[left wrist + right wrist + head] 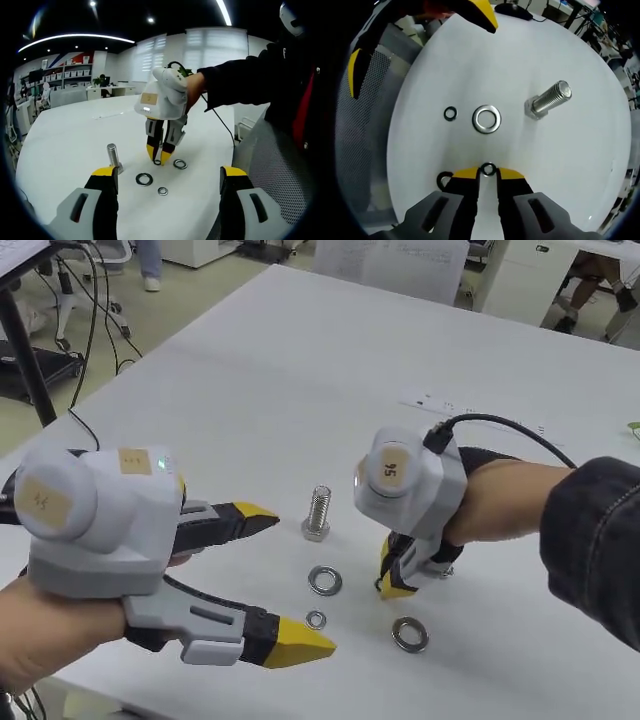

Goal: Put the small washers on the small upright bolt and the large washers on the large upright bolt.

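We hold the left tongs (298,580) wide apart and empty, their sticker (45,502) unreadable. Next, on the counter (300,390), come the upright bolt (317,512), a large washer (325,580) and a loose washer (316,619). Our right tongs (390,588), whose label (391,472) seems to read "56", pinch a small washer (489,169) against the counter.

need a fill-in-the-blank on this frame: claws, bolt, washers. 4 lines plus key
1. The left claw has its jaws wide ____.
2. The right claw points ____, with a small washer between its tips.
3. The bolt stands ____ on the table, head at the bottom.
4. The bolt's shaft carries ____ washers.

Missing words: open; down; upright; no.
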The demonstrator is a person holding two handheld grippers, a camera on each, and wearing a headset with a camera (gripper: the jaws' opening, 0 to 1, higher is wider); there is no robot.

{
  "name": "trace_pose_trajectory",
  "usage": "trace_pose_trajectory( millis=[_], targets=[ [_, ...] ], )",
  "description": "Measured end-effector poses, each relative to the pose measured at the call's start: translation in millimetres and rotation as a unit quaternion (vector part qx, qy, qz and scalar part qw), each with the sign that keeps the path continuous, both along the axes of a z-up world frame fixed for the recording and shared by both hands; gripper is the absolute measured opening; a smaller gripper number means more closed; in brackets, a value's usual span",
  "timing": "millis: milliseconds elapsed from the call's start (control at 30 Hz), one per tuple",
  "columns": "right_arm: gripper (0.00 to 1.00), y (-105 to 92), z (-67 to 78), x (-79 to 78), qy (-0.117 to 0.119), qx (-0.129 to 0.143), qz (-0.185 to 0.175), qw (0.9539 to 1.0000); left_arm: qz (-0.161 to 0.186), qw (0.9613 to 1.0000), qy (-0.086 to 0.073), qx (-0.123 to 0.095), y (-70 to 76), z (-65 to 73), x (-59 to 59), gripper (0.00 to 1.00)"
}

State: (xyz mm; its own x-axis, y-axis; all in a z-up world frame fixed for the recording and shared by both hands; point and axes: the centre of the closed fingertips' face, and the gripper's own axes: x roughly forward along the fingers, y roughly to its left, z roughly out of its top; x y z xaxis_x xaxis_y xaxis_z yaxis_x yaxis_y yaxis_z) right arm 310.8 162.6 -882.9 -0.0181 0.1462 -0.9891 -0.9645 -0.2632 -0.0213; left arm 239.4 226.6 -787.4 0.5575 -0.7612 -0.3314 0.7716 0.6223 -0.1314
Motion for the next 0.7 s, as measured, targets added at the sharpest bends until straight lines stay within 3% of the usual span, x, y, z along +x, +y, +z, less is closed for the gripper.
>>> trace_pose_trajectory(
  millis=[567,700],
  targets=[
    [0.14,-1.8,1.0,-0.2,-0.001,-0.005,-0.001,1.0000,0.001,1.0000,0.000,0.000,-0.2,-0.2,0.1,0.83],
    [0.14,-1.0,7.1,0.9,-0.002,0.002,-0.005,1.0000,0.000,1.0000,0.001,0.001,-0.5,-1.0,-0.2,0.83]
  ],
)
